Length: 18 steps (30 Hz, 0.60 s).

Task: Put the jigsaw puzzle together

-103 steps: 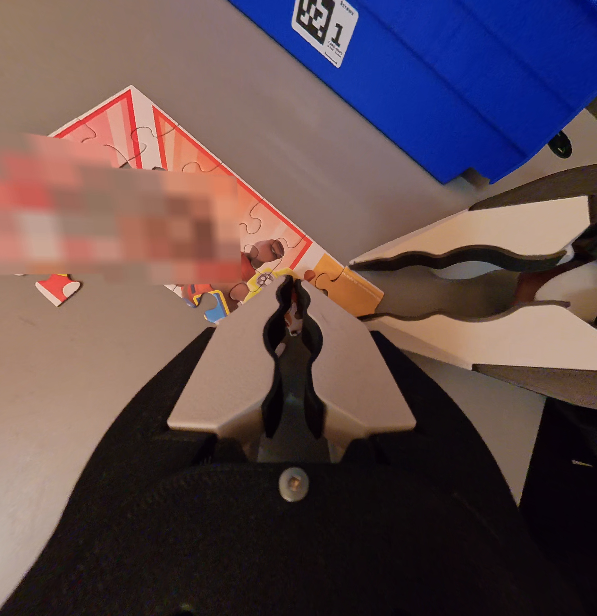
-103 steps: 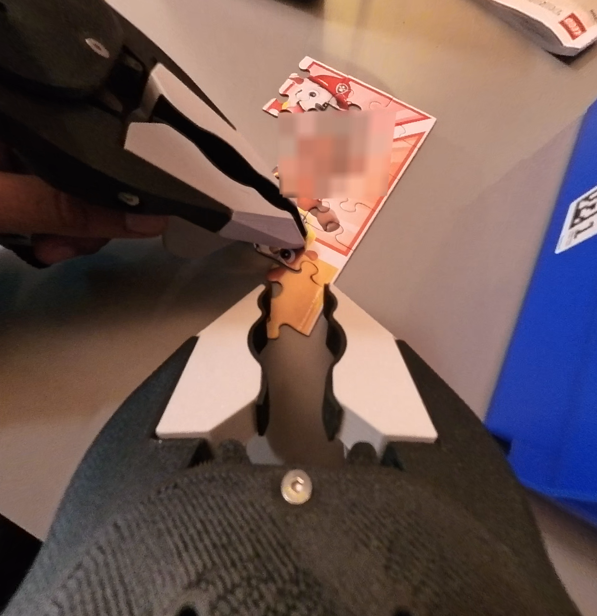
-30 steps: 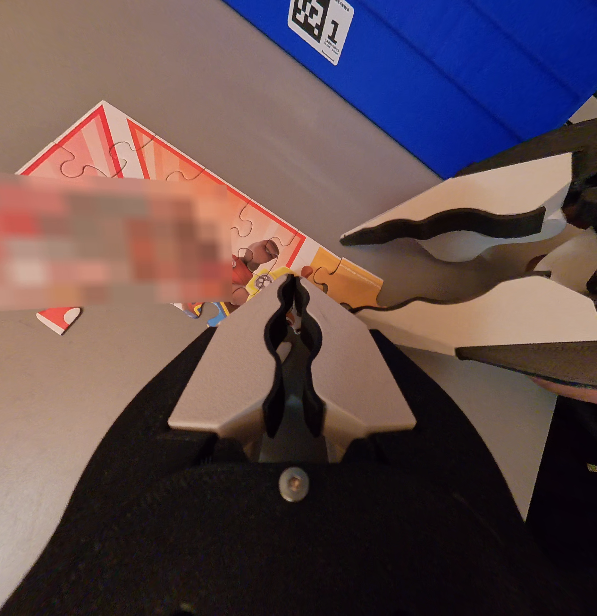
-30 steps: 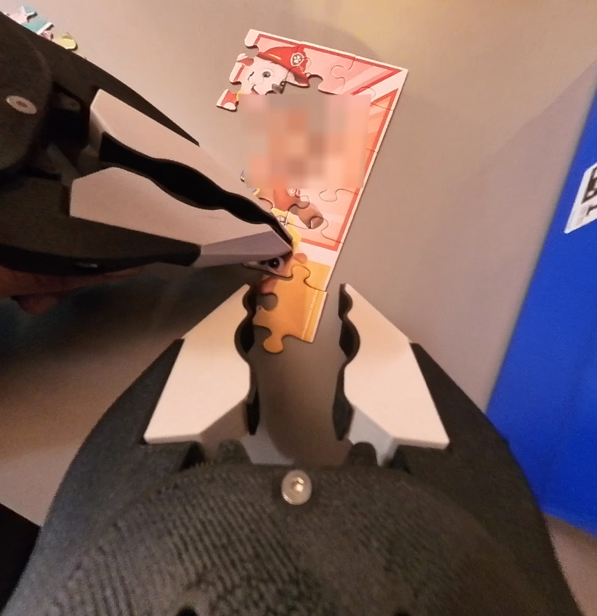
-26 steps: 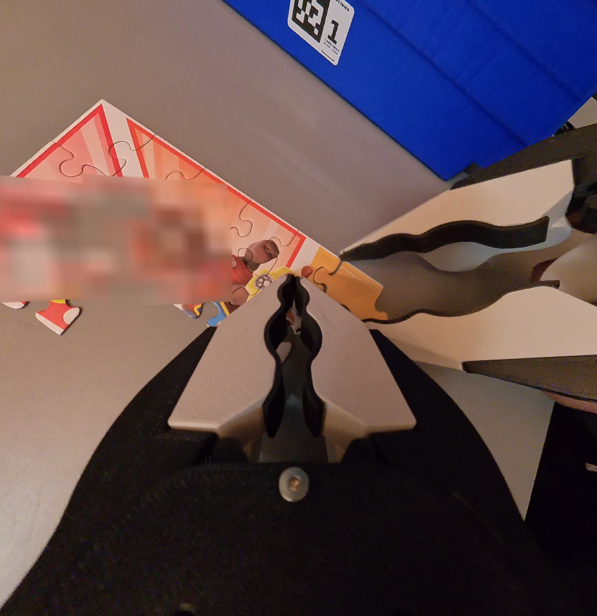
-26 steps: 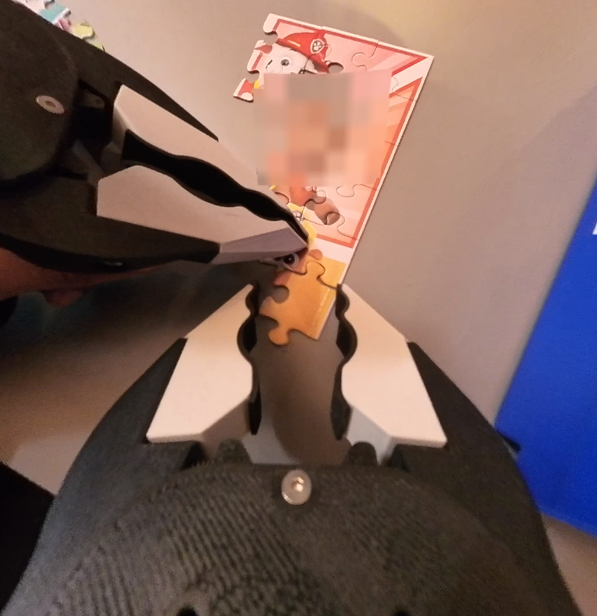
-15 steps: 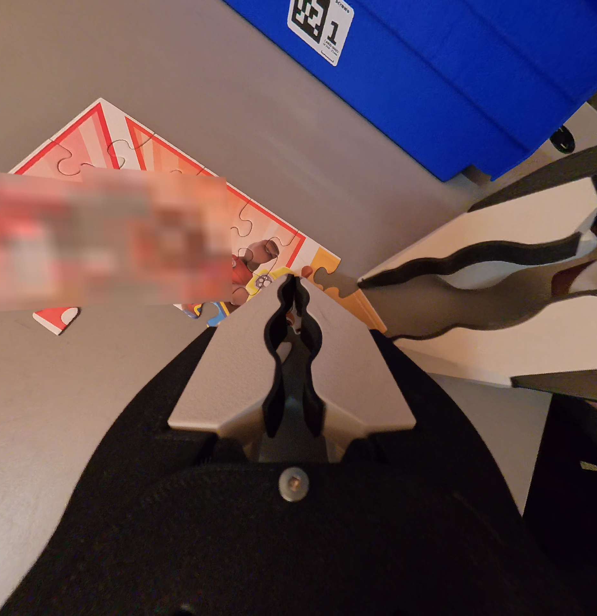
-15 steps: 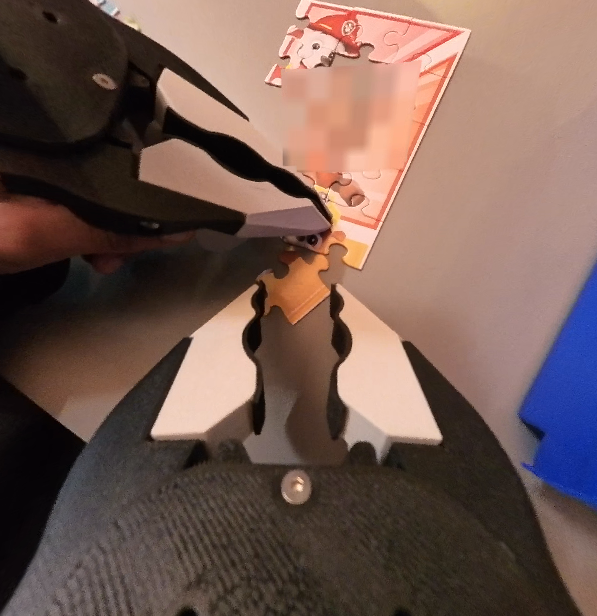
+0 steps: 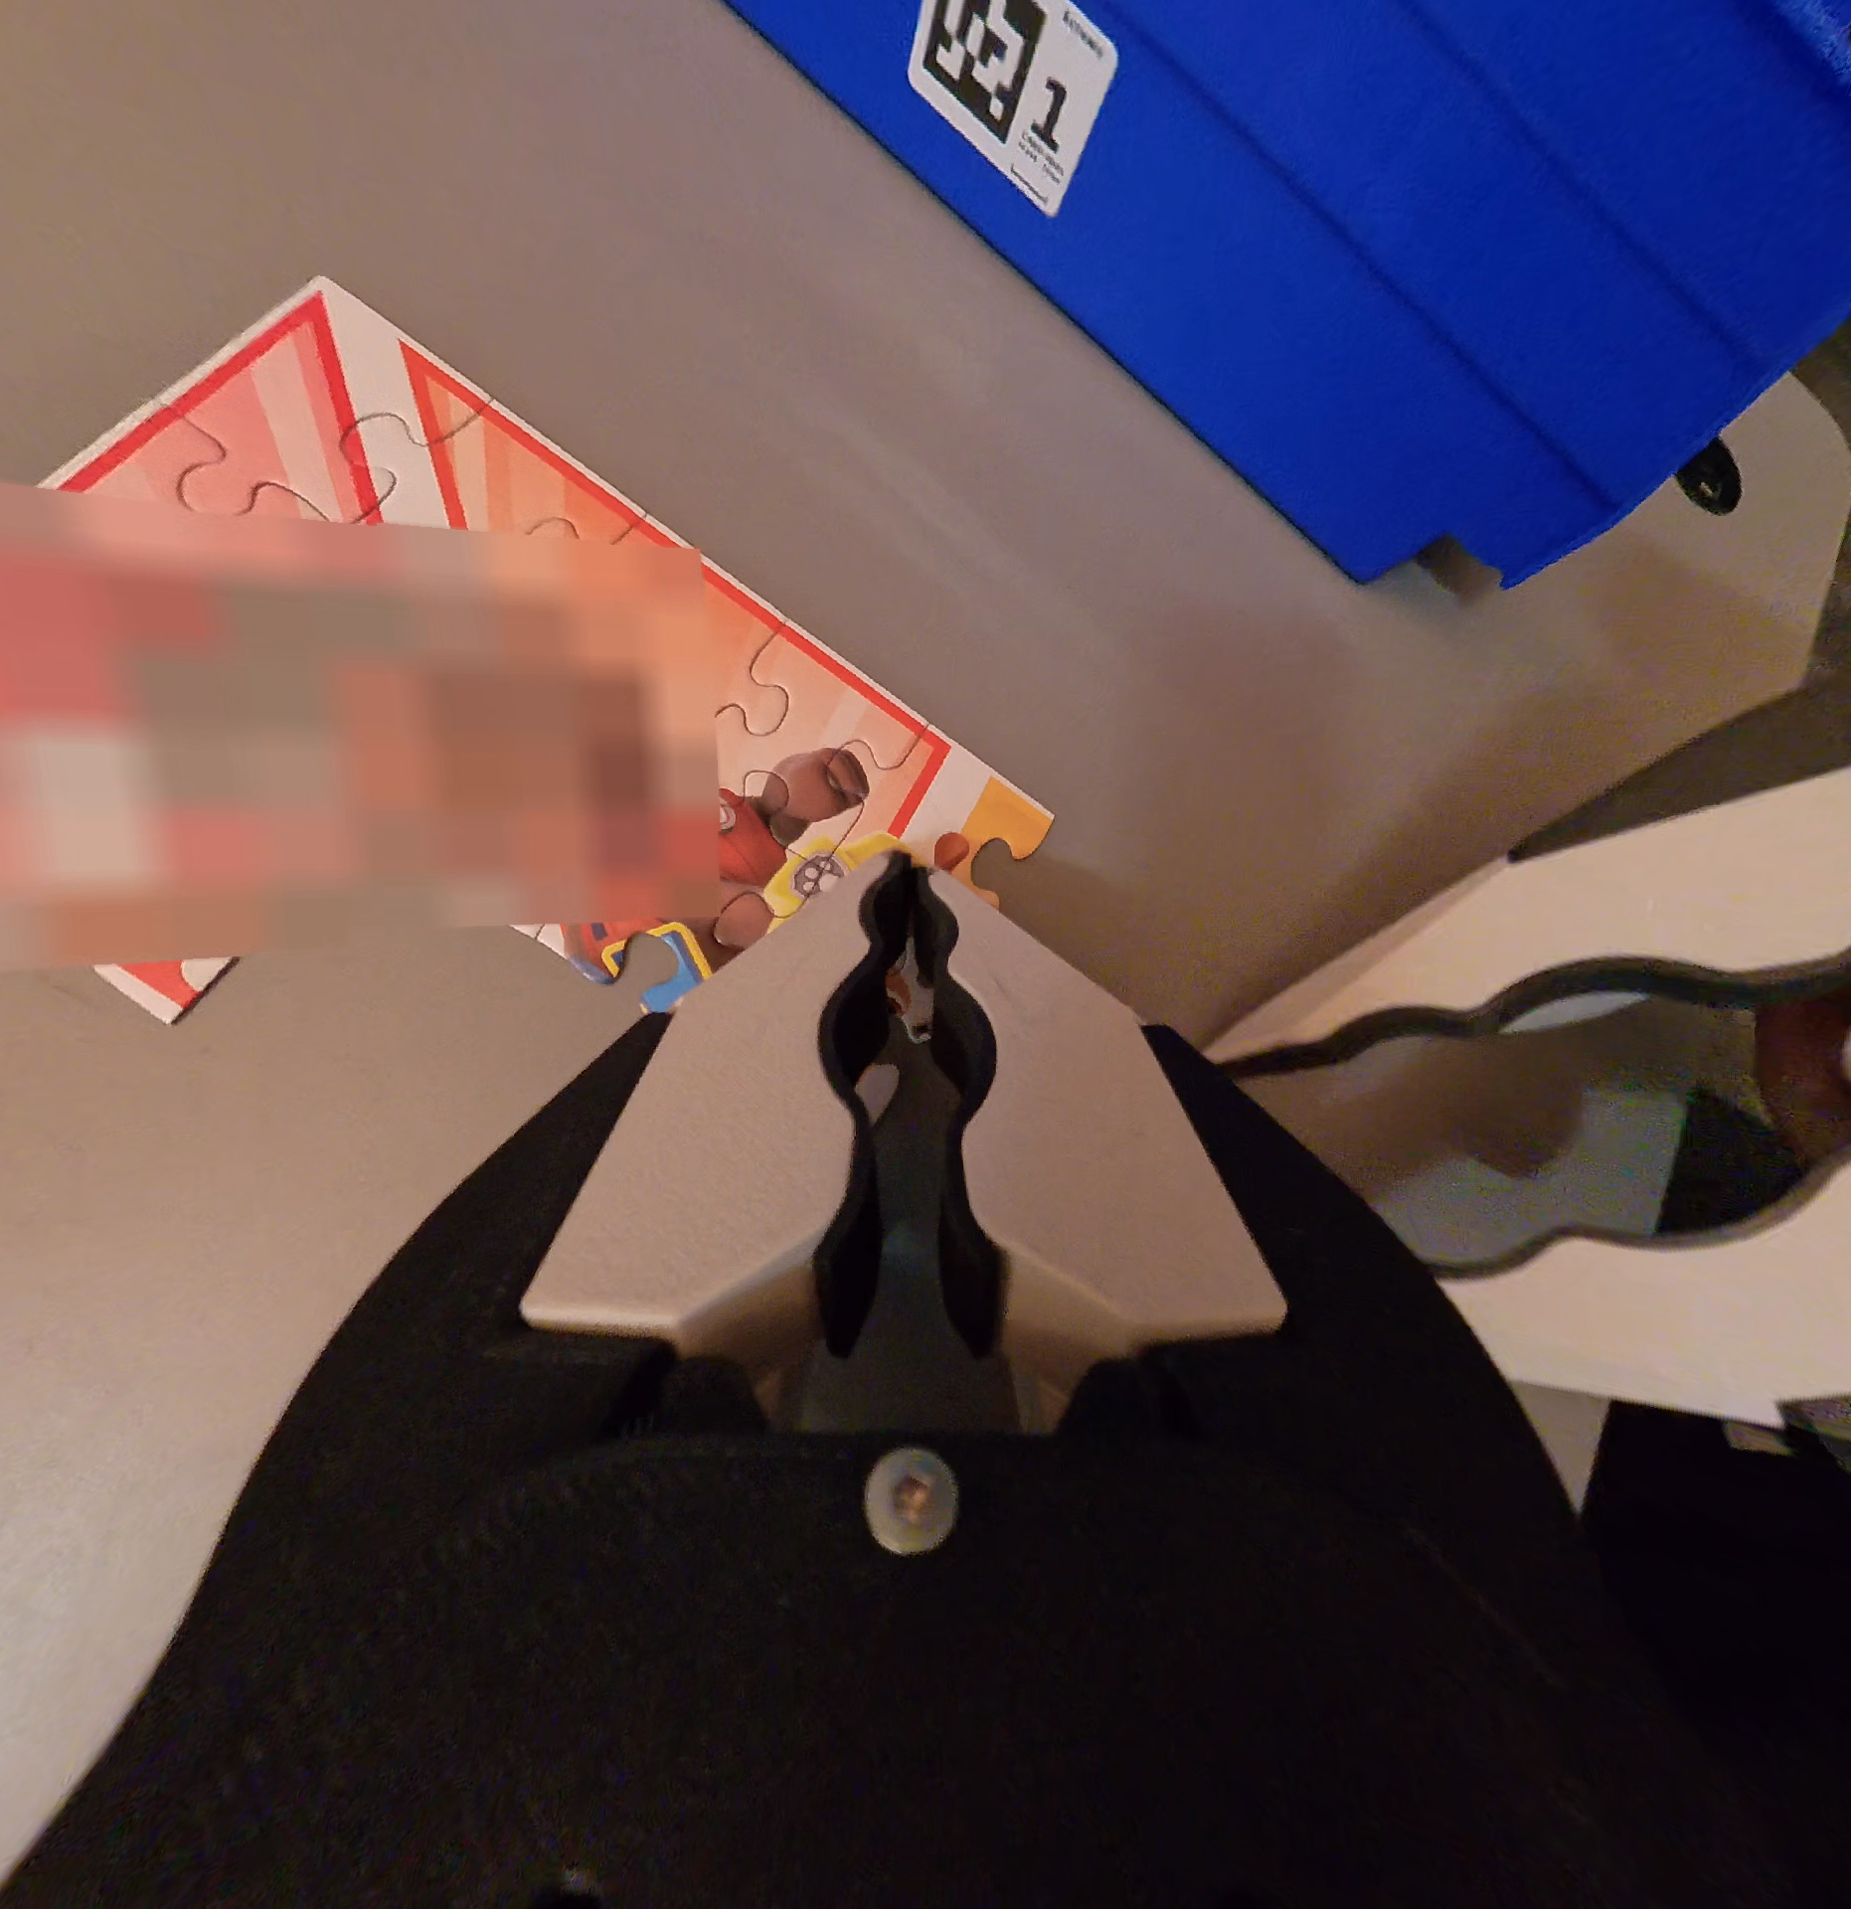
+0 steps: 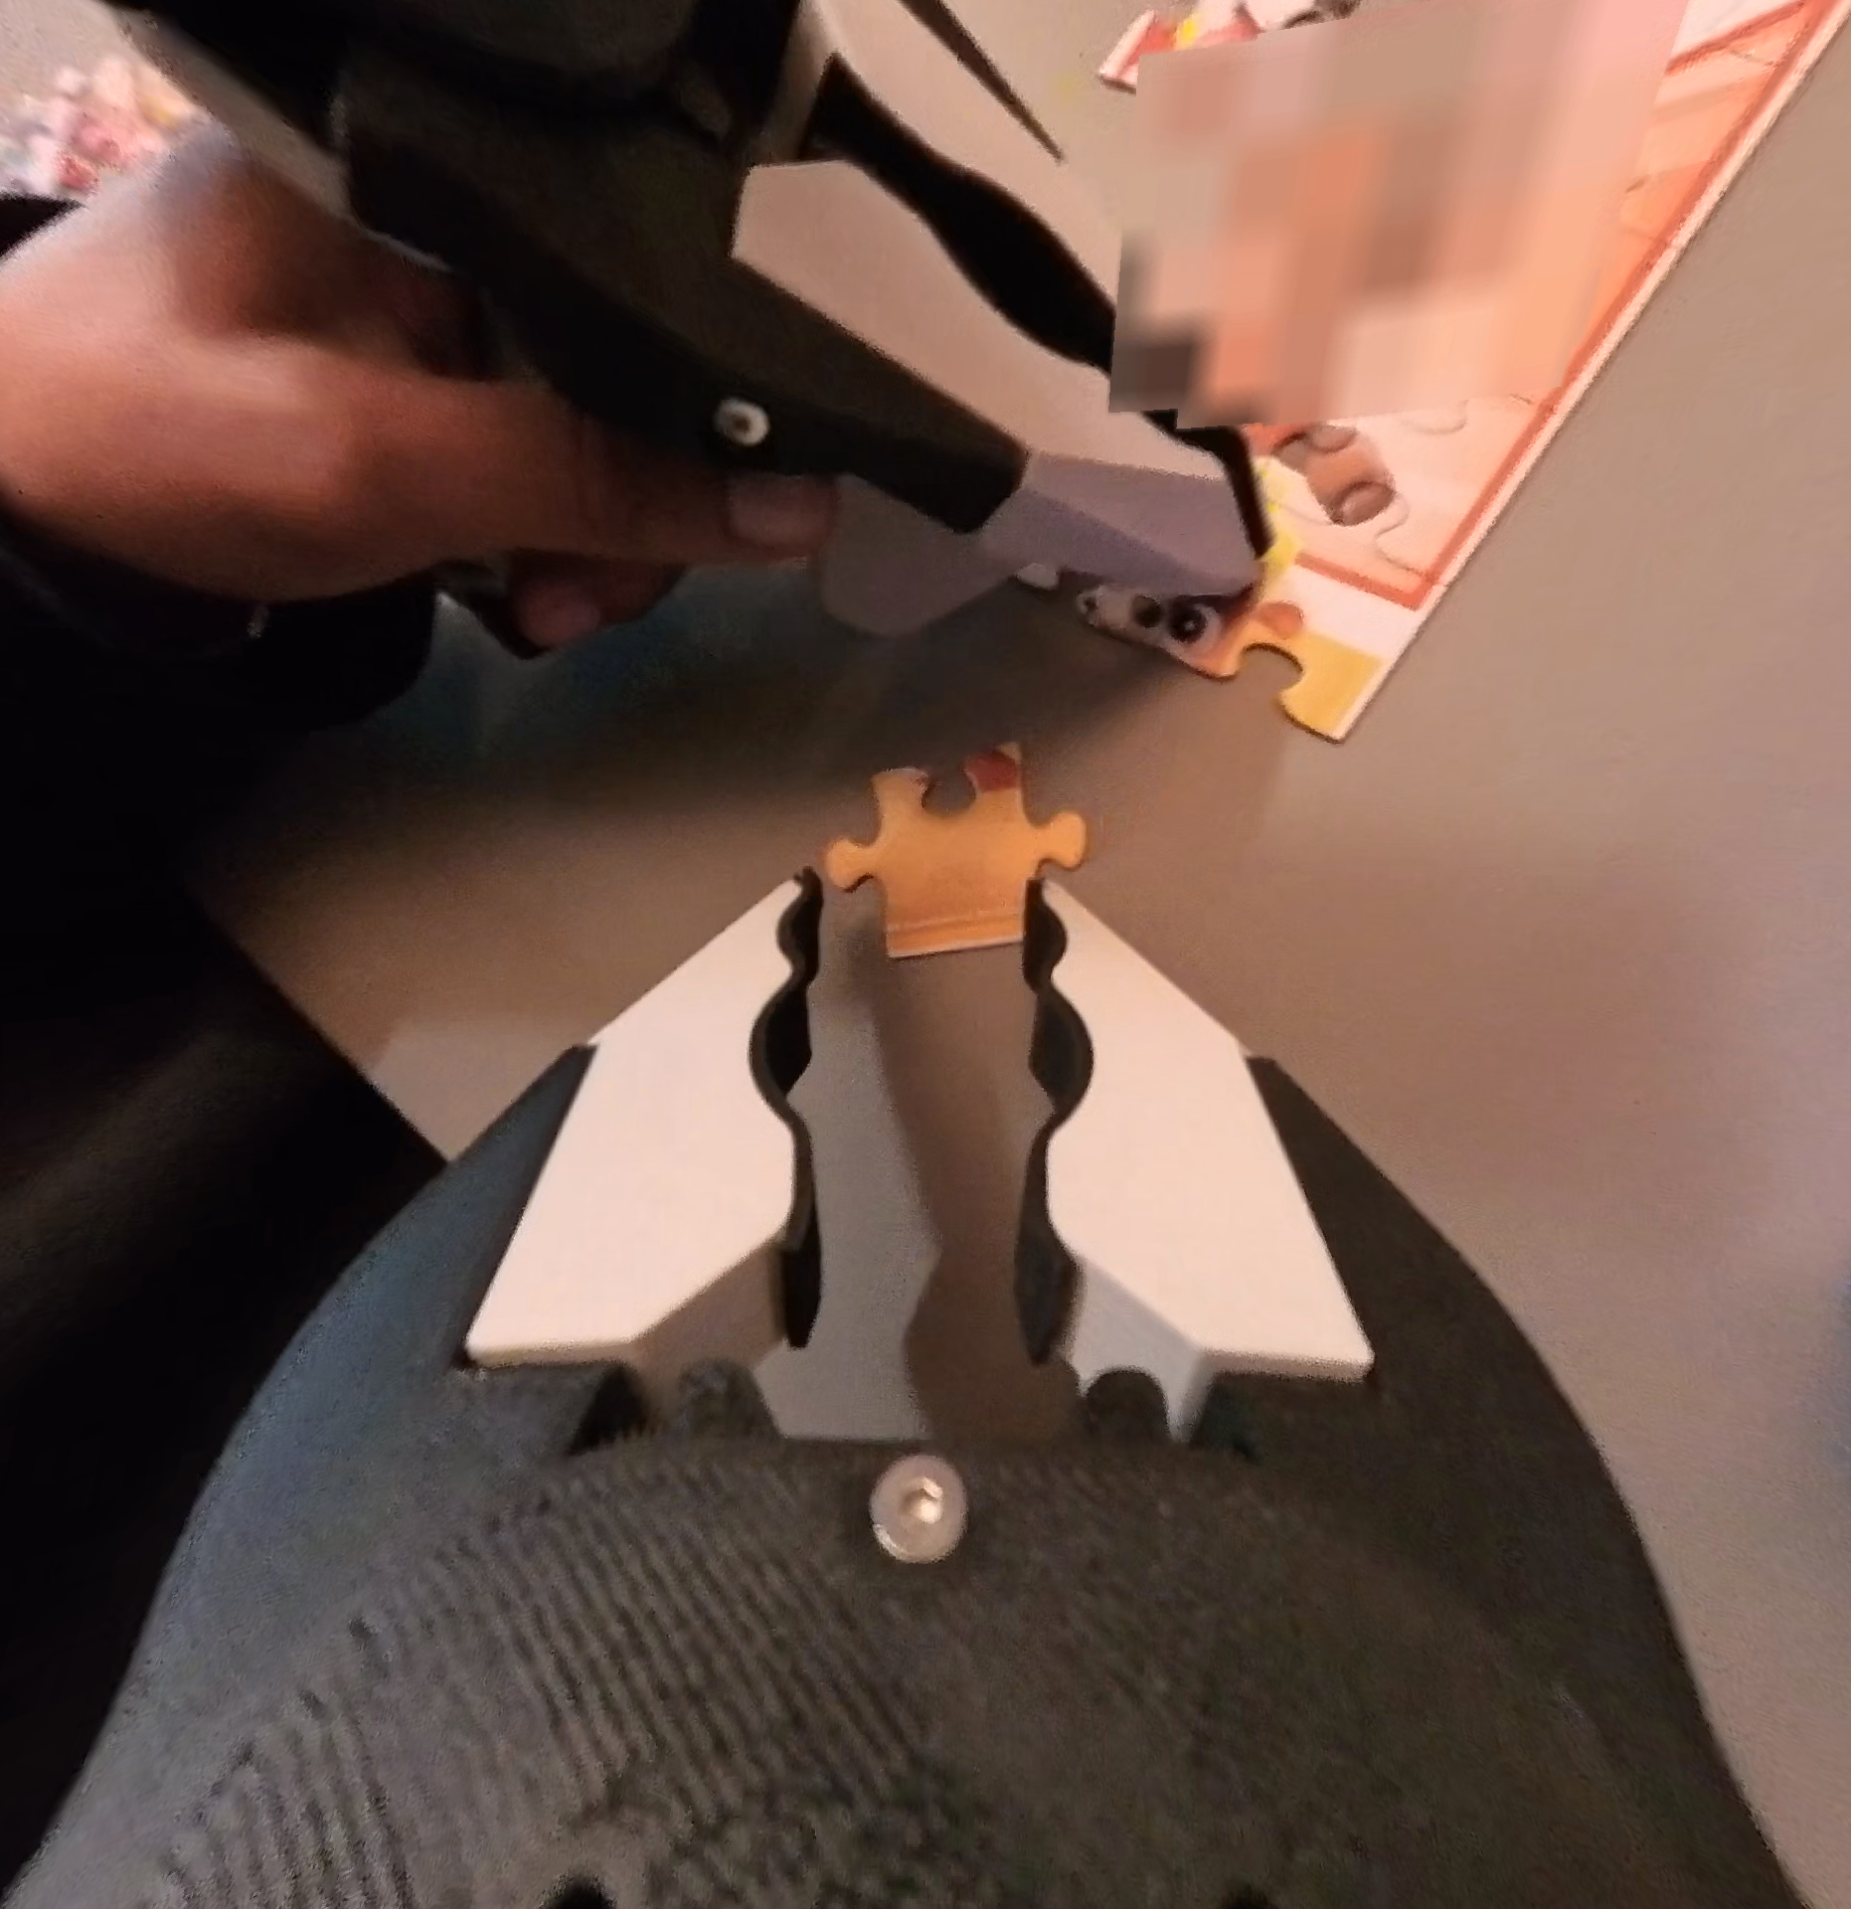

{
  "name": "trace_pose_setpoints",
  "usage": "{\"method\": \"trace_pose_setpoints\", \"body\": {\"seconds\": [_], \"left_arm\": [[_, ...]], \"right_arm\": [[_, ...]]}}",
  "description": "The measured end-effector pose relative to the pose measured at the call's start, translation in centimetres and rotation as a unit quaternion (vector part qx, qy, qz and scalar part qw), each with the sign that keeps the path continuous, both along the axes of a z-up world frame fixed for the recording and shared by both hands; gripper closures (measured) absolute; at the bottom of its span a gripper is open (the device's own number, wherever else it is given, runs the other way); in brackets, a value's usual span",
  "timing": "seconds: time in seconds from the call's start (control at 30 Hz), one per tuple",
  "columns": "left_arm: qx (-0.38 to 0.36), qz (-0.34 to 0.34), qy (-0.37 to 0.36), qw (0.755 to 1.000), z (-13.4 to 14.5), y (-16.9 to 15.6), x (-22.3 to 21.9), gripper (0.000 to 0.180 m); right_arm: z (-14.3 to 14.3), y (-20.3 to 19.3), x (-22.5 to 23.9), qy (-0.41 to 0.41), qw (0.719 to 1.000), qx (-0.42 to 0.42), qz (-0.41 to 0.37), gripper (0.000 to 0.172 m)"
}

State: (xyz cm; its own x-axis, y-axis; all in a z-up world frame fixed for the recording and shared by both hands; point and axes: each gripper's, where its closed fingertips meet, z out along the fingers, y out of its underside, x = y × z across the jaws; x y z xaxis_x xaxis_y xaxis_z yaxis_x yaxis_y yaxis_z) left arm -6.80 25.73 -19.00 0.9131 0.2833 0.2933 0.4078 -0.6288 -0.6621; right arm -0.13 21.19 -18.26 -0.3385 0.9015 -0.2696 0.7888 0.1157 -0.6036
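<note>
A partly assembled red and orange jigsaw puzzle (image 9: 818, 723) lies on the grey table (image 9: 901, 413); it also shows in the right wrist view (image 10: 1417, 465). My left gripper (image 9: 906, 873) is shut, its tip resting on the puzzle near the orange corner (image 9: 1004, 837). The right wrist view shows that tip (image 10: 1247, 558) pressing down on the puzzle's edge. My right gripper (image 10: 921, 894) is shut on a loose orange puzzle piece (image 10: 952, 868), gripped by its sides and held clear of the puzzle's corner (image 10: 1324, 682). The right gripper's fingers (image 9: 1624, 909) show at the right of the left wrist view.
A blue bin (image 9: 1417, 258) with a white code sticker stands behind the puzzle. A person's hand (image 10: 281, 413) holds the left gripper. Blurred loose pieces (image 10: 74, 114) lie at the far left. The table's rounded corner (image 9: 1810, 496) is beside the bin.
My right gripper's jaws closed on the orange corner piece, then pulled it back off the puzzle. The left gripper stayed shut, pressing on the puzzle.
</note>
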Motion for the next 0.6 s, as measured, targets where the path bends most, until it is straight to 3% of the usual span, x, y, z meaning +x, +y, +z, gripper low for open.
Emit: {"method": "trace_pose_setpoints", "body": {"seconds": [0.23, 0.47, 0.6], "left_arm": [[0.054, 0.007, 0.001, 0.998, 3.4, -1.8, 0.2, 0.180], [0.033, -0.028, -0.005, 0.999, 2.3, -5.2, 3.8, 0.172], [0.035, -0.038, 0.031, 0.998, 2.4, -6.1, 5.7, 0.167]], "right_arm": [[1.9, 1.0, -1.5, 0.080, 0.997, -0.011, -0.009, 0.132], [0.0, 0.0, -2.0, 0.075, 0.996, -0.002, 0.050, 0.123], [-0.4, 0.1, -1.2, 0.067, 0.996, 0.017, 0.063, 0.125]]}}
